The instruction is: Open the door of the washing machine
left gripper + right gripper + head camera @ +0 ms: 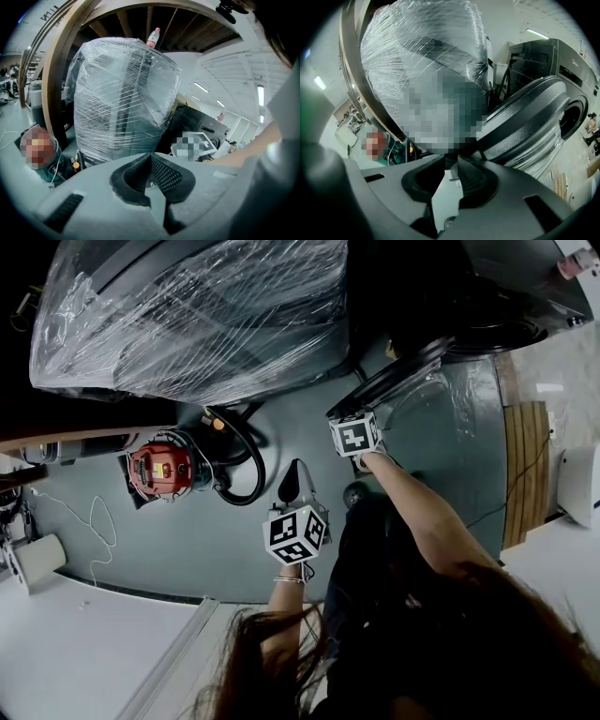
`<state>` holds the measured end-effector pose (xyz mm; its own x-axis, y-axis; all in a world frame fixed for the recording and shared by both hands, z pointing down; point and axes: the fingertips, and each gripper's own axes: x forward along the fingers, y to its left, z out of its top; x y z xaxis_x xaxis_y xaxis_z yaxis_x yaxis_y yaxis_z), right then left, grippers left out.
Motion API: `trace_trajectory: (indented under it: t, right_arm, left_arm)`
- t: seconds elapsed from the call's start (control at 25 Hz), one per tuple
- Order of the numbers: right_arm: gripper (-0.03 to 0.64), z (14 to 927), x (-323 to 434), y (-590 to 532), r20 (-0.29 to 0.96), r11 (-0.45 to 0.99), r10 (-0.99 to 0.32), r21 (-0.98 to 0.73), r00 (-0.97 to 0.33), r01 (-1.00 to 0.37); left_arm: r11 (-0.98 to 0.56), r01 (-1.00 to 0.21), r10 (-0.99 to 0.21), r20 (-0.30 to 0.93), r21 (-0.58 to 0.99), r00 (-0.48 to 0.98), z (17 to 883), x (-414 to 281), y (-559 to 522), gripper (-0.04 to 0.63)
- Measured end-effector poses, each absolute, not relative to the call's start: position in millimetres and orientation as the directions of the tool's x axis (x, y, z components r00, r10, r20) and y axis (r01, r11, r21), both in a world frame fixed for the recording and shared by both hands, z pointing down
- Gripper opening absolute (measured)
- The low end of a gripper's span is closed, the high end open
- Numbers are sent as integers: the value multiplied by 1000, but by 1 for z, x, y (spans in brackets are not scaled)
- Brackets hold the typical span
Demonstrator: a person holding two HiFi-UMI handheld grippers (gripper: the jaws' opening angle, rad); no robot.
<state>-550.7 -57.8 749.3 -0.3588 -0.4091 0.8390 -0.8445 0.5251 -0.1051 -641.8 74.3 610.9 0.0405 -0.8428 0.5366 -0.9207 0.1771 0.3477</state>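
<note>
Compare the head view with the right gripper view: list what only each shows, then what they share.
Head view only: the left claw and the person's forearms. Right gripper view only: the right claw seen along its jaws, its pads apparently closed on the edge of the door, plus a ceiling light. Both: the washing machine's door, swung open, and the plastic-wrapped appliance beside the machine.
</note>
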Motion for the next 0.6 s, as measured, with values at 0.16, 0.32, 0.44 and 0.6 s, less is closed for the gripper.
trace_trajectory:
  t: [0.16,0.32,0.44,0.6]
  right_arm:
    - [44,745,-548,-50,845,542,-408,-80,-345,-836]
    - [44,748,-541,-41,835,531,-420,-91,-355,-842]
    - [44,744,-534,-34,834,533,-426,-83,-352,-842]
    - [43,727,-528,-25,819,546,-437,-88,-372,-833]
  left_arm:
    - [185,-917,-841,540,352,38,611,-647,79,11]
    - [198,-916,-846,533,349,20,608,-653,84,11]
    - [196,-920,-850,526,339,12,603,-654,89,11]
    - [196,-921,-859,512,338,5,593,-651,95,11]
